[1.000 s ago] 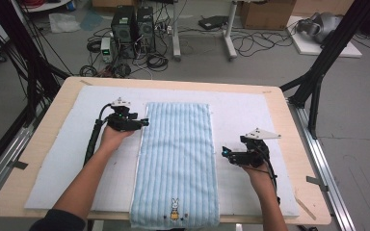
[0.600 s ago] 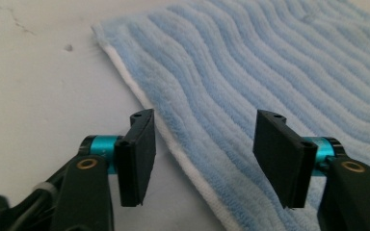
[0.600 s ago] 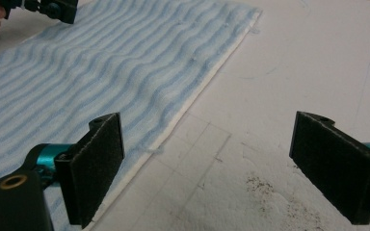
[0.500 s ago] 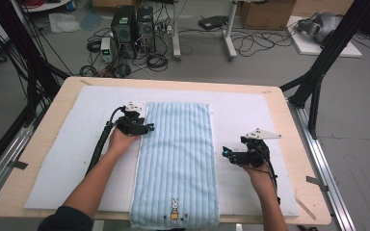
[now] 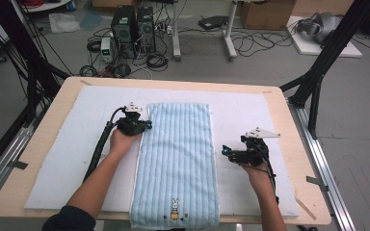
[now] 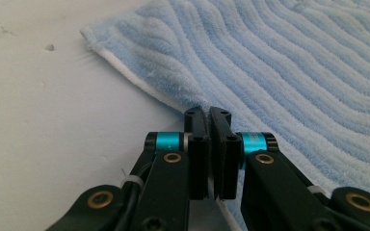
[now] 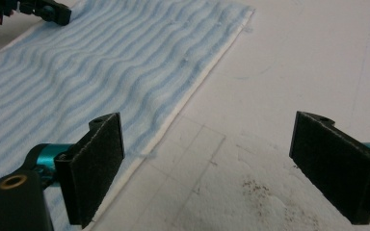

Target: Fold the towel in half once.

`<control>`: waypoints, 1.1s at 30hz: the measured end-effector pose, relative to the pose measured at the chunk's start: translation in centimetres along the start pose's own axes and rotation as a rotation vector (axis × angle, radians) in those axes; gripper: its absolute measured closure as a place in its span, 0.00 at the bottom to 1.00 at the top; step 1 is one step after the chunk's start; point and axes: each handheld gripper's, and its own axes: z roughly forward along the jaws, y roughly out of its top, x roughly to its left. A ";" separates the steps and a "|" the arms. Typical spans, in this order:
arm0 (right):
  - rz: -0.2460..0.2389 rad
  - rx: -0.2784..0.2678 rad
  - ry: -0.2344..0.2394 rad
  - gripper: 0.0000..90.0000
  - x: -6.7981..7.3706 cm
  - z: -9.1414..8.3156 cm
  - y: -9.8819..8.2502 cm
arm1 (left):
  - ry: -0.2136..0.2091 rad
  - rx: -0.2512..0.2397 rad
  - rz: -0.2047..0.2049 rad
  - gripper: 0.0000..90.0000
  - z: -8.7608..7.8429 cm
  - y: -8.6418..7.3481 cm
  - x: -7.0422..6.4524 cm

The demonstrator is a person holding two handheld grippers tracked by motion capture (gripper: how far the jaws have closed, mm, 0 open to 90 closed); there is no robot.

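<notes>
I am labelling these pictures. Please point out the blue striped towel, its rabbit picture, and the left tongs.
blue striped towel [image 5: 178, 144]: high view, middle of cloth.
rabbit picture [image 5: 175, 210]: high view, near hem.
left tongs [image 6: 209, 126]: left gripper view, between the tips.

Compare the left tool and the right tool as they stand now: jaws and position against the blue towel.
The left tool has its jaws pressed together; the right tool has its jaws spread wide. The left tool sits at the towel's left edge near the far end; whether it pinches fabric is unclear. The right tool sits off the towel's right edge, over the white mat. Both have black jaws and point toward the towel.
</notes>
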 end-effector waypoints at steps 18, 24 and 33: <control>-0.004 0.120 0.008 0.25 -1.2 7.8 4.3 | -0.030 -0.029 -0.048 0.96 -0.3 -0.1 0.5; 0.021 0.137 -0.005 0.43 -1.6 9.8 4.6 | -0.035 -0.031 -0.051 0.96 -0.2 -0.2 0.6; -0.083 0.210 -0.071 0.76 0.1 12.0 5.5 | -0.039 -0.032 -0.068 0.96 -0.3 -0.2 0.8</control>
